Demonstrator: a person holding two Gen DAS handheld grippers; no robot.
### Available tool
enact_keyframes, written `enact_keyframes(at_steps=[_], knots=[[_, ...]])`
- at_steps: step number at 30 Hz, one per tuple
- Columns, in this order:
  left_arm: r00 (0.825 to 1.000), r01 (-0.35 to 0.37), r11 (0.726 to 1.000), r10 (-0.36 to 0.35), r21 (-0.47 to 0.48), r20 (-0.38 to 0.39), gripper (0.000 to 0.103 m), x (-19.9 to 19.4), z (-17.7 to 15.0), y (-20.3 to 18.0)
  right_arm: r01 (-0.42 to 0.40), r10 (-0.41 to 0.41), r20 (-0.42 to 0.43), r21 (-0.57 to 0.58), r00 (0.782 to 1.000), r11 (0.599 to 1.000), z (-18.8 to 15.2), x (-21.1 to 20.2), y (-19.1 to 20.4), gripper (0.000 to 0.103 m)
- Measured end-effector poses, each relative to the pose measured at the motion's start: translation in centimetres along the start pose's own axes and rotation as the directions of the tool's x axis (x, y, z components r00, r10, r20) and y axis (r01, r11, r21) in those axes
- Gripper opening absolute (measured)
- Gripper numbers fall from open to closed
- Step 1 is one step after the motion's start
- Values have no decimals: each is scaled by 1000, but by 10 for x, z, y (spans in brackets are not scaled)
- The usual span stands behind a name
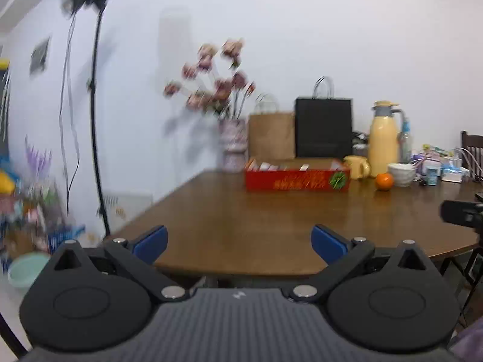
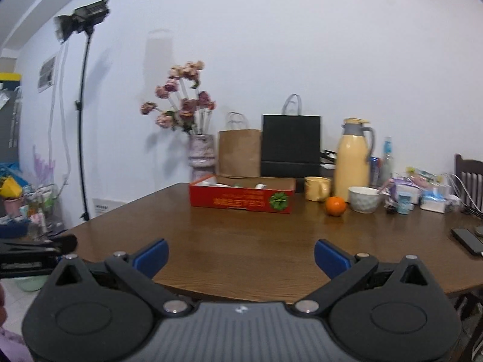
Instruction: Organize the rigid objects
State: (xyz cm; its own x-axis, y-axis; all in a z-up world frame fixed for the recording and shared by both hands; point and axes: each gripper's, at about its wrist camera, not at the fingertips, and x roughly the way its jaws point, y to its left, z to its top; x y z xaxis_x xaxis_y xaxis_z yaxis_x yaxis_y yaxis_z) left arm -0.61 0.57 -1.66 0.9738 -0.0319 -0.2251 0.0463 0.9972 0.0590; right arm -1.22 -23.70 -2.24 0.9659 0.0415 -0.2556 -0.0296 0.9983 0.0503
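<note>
A red cardboard box [image 1: 297, 180] [image 2: 241, 200] with several small items inside sits at the far side of the brown wooden table [image 1: 256, 220] [image 2: 241, 241]. To its right stand a yellow mug [image 2: 317, 188], an orange [image 2: 335, 206] [image 1: 384, 181], a white bowl [image 2: 363, 199] and a yellow thermos jug [image 2: 353, 157]. My left gripper [image 1: 240, 242] is open and empty above the table's near edge. My right gripper [image 2: 241, 258] is open and empty, also at the near edge. Both are far from the objects.
A vase of dried flowers [image 2: 201, 154], a brown paper bag [image 2: 240, 152] and a black bag [image 2: 291, 144] stand by the wall. Packets and bottles [image 2: 422, 196] clutter the right. A phone [image 2: 468, 239] lies at the right edge. A light stand [image 2: 81, 120] stands left. A chair [image 2: 469, 178] is far right.
</note>
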Motion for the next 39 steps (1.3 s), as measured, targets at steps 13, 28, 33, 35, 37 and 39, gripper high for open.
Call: enact_keyframes(at_steps=[13,28,33,35,37,39], knots=[[1000,26,1000,-26,6,-2,103,2,1,-4,-16,16,-4,-12,1000,1000,1,5,4,103],[1000,31,1000,-31,5,-5,103,4,0,-2,-16,16,-7,-11,1000,1000,1,7,6,103],[1000,27,1000,-27,4,-2,103,4,-1,-3,-16,16,-6,-11,1000,1000,1,7,6,103],[1000,25,1000,-25,3,-2,103,4,-1,-4,-16,16,-6,-11,1000,1000,1,7,6,103],[1000,27,1000,-27,4,-1,103,3,-2,-4,-16,16,-6,-11,1000,1000,1,8,6,103],[1000,27,1000,-27,5,-1,103,3,-2,-5,-17,16,-6,-11,1000,1000,1,7,6,103]])
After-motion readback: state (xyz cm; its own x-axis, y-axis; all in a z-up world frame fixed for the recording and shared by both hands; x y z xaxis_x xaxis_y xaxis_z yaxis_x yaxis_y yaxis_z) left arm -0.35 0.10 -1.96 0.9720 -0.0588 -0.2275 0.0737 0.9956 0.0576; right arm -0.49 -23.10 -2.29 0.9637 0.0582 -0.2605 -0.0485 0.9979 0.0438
